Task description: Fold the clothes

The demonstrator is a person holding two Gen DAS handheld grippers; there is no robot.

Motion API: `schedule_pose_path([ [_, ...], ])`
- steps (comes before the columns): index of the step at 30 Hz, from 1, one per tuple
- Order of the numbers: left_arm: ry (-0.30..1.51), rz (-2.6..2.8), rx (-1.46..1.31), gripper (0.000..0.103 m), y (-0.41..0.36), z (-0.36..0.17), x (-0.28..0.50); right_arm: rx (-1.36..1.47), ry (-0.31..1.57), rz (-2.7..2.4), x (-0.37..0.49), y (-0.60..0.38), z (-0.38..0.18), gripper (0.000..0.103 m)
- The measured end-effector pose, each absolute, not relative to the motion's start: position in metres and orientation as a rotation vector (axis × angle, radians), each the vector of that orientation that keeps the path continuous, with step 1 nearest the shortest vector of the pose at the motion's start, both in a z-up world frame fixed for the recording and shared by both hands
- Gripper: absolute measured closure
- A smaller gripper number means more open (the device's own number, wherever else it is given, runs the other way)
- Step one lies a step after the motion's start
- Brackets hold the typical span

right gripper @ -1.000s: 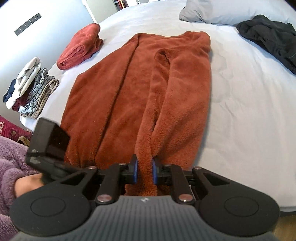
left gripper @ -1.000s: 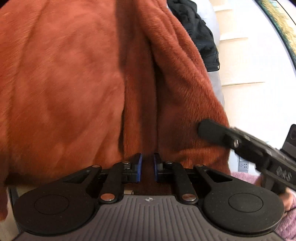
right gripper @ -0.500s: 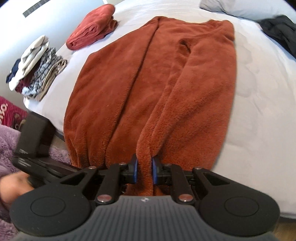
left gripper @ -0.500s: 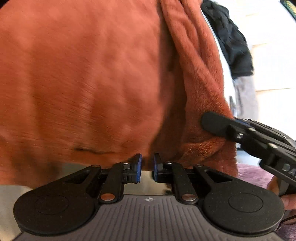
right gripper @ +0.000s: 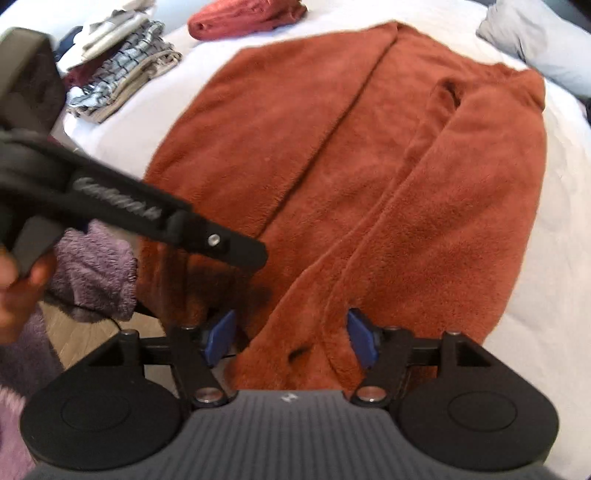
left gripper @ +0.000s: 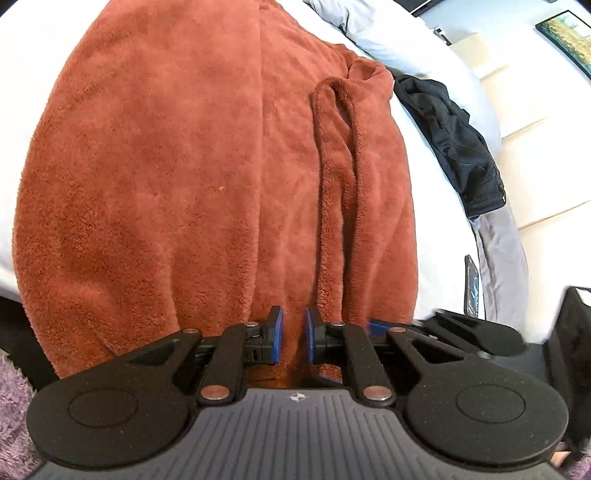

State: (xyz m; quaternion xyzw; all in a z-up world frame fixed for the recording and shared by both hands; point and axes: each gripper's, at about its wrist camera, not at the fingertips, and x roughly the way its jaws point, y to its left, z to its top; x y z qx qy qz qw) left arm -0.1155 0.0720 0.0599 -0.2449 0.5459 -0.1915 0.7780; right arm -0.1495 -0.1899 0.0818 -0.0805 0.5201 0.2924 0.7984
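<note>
A rust fleece garment (left gripper: 184, 184) lies spread lengthwise on the white bed (right gripper: 561, 229), with one long side folded inward as a thick strip (right gripper: 424, 206). My left gripper (left gripper: 293, 338) is at the near hem with its blue pads close together and fleece in the narrow gap. In the right wrist view the left gripper (right gripper: 255, 254) reaches in from the left over the near-left corner. My right gripper (right gripper: 292, 338) has its jaws opening wide; the folded strip's near end lies between the pads, untouched. One right finger (left gripper: 461, 332) shows beside my left.
A stack of folded clothes (right gripper: 122, 70) and a folded red item (right gripper: 243, 18) sit at the far left of the bed. A grey pillow (right gripper: 535, 40) and a crumpled black garment (left gripper: 454, 140) lie far right. A purple fleece sleeve (right gripper: 92, 266) and a hand are at the near left.
The right jaws have spread apart and let go of the folded edge. The garment, earlier lifted close to the left camera, now lies flat on the bed. Both grippers have come closer together.
</note>
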Motion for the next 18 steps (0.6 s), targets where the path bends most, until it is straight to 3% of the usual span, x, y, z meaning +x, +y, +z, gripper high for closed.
schedule_pose_path([
  [6, 1.154, -0.464, -0.509, 0.093, 0.073, 0.068, -0.126, 0.023, 0.980, 0.541, -0.162, -0.242, 0.132, 0.037],
  [7, 1.149, -0.478, -0.507, 0.093, 0.072, 0.070, -0.128, 0.040, 0.963, 0.514, -0.164, -0.251, 0.137, 0.041],
  [9, 1.138, -0.525, -0.513, 0.093, 0.064, 0.076, -0.132, 0.069, 0.954, 0.469, -0.168, -0.267, 0.141, 0.060],
  [12, 1.136, -0.608, -0.544, 0.091, 0.048, 0.082, -0.136, 0.075, 0.992, 0.395, -0.172, -0.284, 0.135, 0.064],
  [13, 1.151, -0.634, -0.538, 0.088, 0.040, 0.082, -0.139, 0.063, 1.011, 0.366, -0.173, -0.287, 0.131, 0.065],
  [17, 1.207, -0.671, -0.466, 0.053, 0.010, 0.077, -0.147, 0.010, 1.063, 0.330, -0.174, -0.290, 0.113, 0.069],
  [18, 1.220, -0.673, -0.449, 0.052, 0.004, 0.075, -0.149, 0.012, 1.066, 0.339, -0.174, -0.290, 0.109, 0.069],
])
